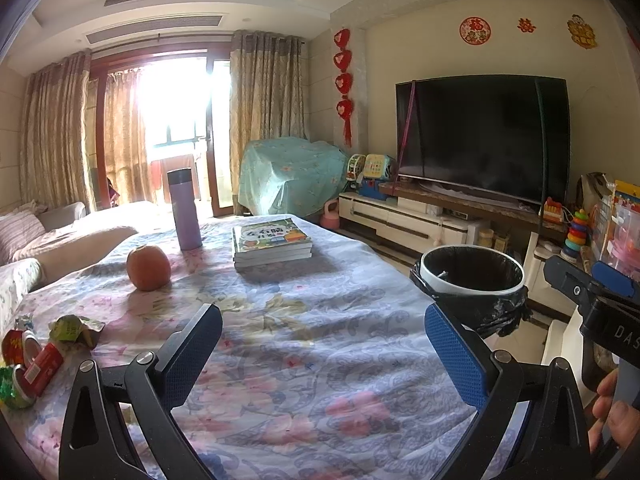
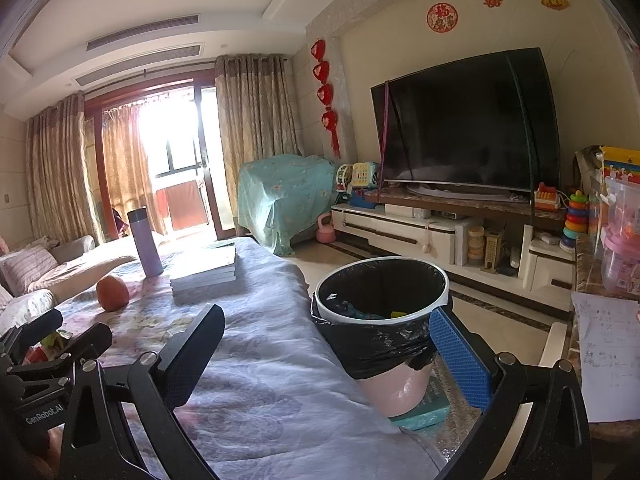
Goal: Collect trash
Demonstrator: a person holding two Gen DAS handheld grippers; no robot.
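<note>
1. Left gripper: fingers spread wide, nothing between them, held over the near middle of the cloth-covered surface.
2. Right gripper: fingers likewise spread wide and empty. Its left finger sits over the right edge of the surface; its right finger is seen just beside the trash bin, contact not determinable.
3. Open room: a broad bare stretch of cloth runs from the left gripper out to the far objects.
4. Trash: crumpled wrappers, red and green, lie in a cluster at the near left edge of the surface, well left of the left gripper.
5. Bin: black-lined, white-rimmed, standing off the right edge of the surface, lower than its top. Some items already lie inside.
6. Far objects: an orange fruit at far left, a purple flask upright behind it, a stack of books at far centre. All stand apart from each other.
7. Beyond the right edge: open floor, then a TV cabinet along the wall.
</note>
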